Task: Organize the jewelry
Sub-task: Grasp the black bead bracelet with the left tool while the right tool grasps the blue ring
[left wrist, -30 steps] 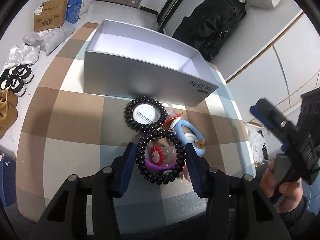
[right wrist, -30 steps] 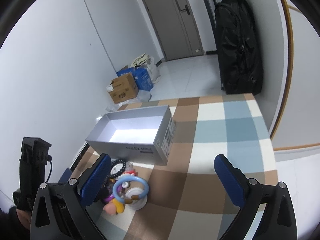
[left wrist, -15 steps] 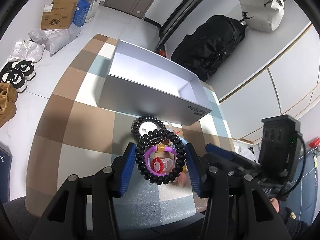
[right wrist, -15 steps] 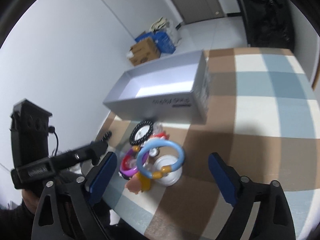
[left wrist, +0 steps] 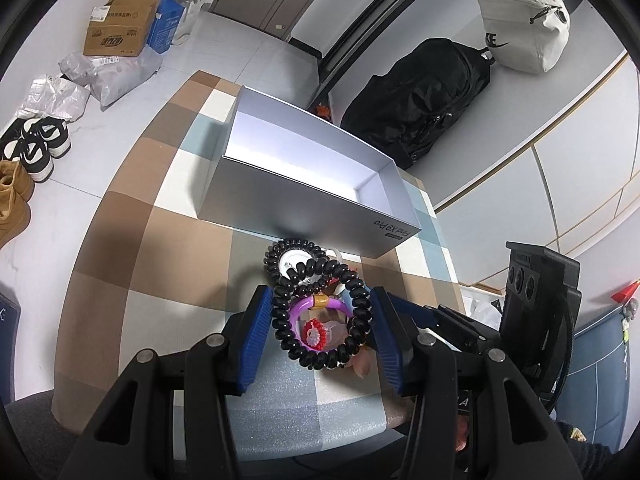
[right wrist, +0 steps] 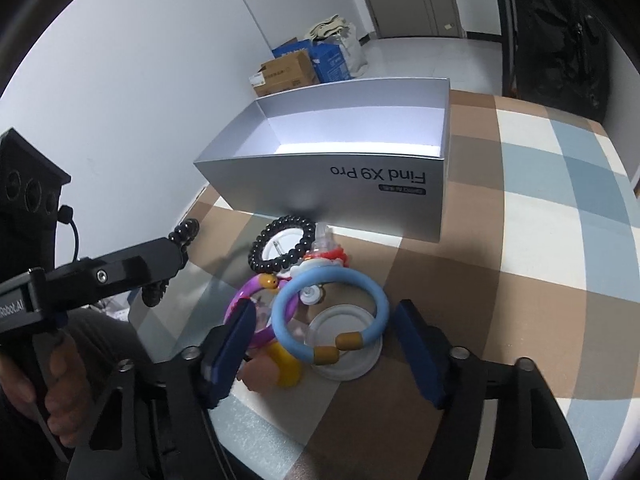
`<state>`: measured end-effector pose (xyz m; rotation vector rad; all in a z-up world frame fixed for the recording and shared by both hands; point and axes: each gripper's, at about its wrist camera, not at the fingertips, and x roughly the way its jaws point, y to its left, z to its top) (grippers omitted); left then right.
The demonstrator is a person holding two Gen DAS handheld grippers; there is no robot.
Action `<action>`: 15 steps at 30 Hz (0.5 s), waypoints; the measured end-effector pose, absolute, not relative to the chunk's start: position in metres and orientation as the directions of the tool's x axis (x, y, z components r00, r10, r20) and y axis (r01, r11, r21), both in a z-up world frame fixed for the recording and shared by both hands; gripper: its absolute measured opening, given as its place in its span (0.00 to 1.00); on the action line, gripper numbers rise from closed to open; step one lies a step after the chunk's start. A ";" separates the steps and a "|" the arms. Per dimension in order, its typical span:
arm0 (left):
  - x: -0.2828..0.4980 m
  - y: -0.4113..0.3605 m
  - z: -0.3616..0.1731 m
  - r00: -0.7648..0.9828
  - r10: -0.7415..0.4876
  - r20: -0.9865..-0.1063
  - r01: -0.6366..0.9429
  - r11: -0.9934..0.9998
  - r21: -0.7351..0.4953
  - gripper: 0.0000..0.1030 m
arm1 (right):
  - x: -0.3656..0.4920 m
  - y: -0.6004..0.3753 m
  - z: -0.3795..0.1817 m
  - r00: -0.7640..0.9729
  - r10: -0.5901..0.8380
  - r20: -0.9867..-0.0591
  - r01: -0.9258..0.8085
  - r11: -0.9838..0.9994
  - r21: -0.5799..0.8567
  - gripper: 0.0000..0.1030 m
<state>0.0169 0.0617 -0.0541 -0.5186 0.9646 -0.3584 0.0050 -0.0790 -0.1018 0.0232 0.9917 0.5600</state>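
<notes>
Checkered table [left wrist: 120, 248] holds a grey box [left wrist: 280, 196]; left gripper [left wrist: 322, 330] clamps a black bead bracelet [left wrist: 288, 336], right gripper [right wrist: 326, 344] gapes around a blue ring [right wrist: 376, 300].

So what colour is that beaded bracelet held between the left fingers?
Black. The beaded bracelet, a ring of glossy dark beads, shows best in the left wrist view.

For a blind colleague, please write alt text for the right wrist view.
The open right gripper frames a blue bangle lying in a small jewelry pile before an empty silver box on a checked tablecloth. At left, the left gripper holds a black bead bracelet.
</notes>
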 end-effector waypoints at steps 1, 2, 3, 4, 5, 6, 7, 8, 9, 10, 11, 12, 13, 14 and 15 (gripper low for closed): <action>0.017 0.062 -0.054 0.525 -0.509 -0.682 0.061 0.822 -0.566 0.42 | 0.005 -0.079 -0.102 0.421 0.454 -0.785 -0.436 0.860 0.264 0.59; 0.017 0.062 -0.054 0.525 -0.508 -0.683 0.062 0.823 -0.565 0.42 | 0.006 -0.079 -0.102 0.420 0.457 -0.784 -0.433 0.860 0.270 0.58; 0.017 0.061 -0.054 0.525 -0.507 -0.684 0.062 0.824 -0.563 0.42 | 0.006 -0.081 -0.101 0.415 0.464 -0.782 -0.427 0.859 0.283 0.58; 0.017 0.061 -0.054 0.525 -0.505 -0.685 0.062 0.826 -0.560 0.42 | 0.007 -0.082 -0.101 0.412 0.469 -0.781 -0.422 0.858 0.293 0.58; 0.017 0.061 -0.054 0.525 -0.503 -0.687 0.062 0.827 -0.558 0.42 | 0.007 -0.083 -0.101 0.411 0.474 -0.779 -0.416 0.858 0.302 0.58; 0.017 0.060 -0.054 0.526 -0.501 -0.688 0.061 0.829 -0.556 0.42 | 0.008 -0.084 -0.101 0.410 0.476 -0.778 -0.413 0.857 0.307 0.58; 0.017 0.060 -0.054 0.527 -0.499 -0.689 0.061 0.830 -0.554 0.42 | 0.009 -0.085 -0.100 0.409 0.479 -0.777 -0.410 0.857 0.312 0.58; 0.017 0.060 -0.054 0.528 -0.497 -0.688 0.061 0.831 -0.553 0.42 | 0.009 -0.086 -0.100 0.411 0.481 -0.775 -0.408 0.857 0.315 0.58; 0.017 0.060 -0.053 0.533 -0.494 -0.686 0.061 0.832 -0.552 0.42 | 0.009 -0.088 -0.098 0.412 0.483 -0.773 -0.407 0.856 0.318 0.58; 0.016 0.059 -0.052 0.537 -0.493 -0.684 0.062 0.832 -0.551 0.42 | 0.009 -0.089 -0.097 0.415 0.487 -0.769 -0.405 0.855 0.324 0.58; 0.016 0.059 -0.051 0.543 -0.492 -0.681 0.066 0.833 -0.550 0.42 | 0.008 -0.091 -0.095 0.418 0.492 -0.763 -0.402 0.854 0.330 0.58; 0.015 0.058 -0.050 0.548 -0.488 -0.679 0.068 0.836 -0.545 0.42 | 0.008 -0.092 -0.094 0.422 0.497 -0.759 -0.401 0.852 0.335 0.58; 0.015 0.057 -0.048 0.553 -0.484 -0.679 0.072 0.839 -0.539 0.42 | 0.007 -0.095 -0.091 0.425 0.508 -0.749 -0.401 0.848 0.347 0.58; 0.016 0.056 -0.048 0.555 -0.481 -0.678 0.075 0.841 -0.536 0.42 | 0.005 -0.097 -0.089 0.429 0.518 -0.740 -0.401 0.843 0.357 0.58; 0.016 0.055 -0.047 0.557 -0.479 -0.679 0.077 0.843 -0.532 0.42 | 0.002 -0.101 -0.086 0.434 0.523 -0.734 -0.400 0.842 0.363 0.58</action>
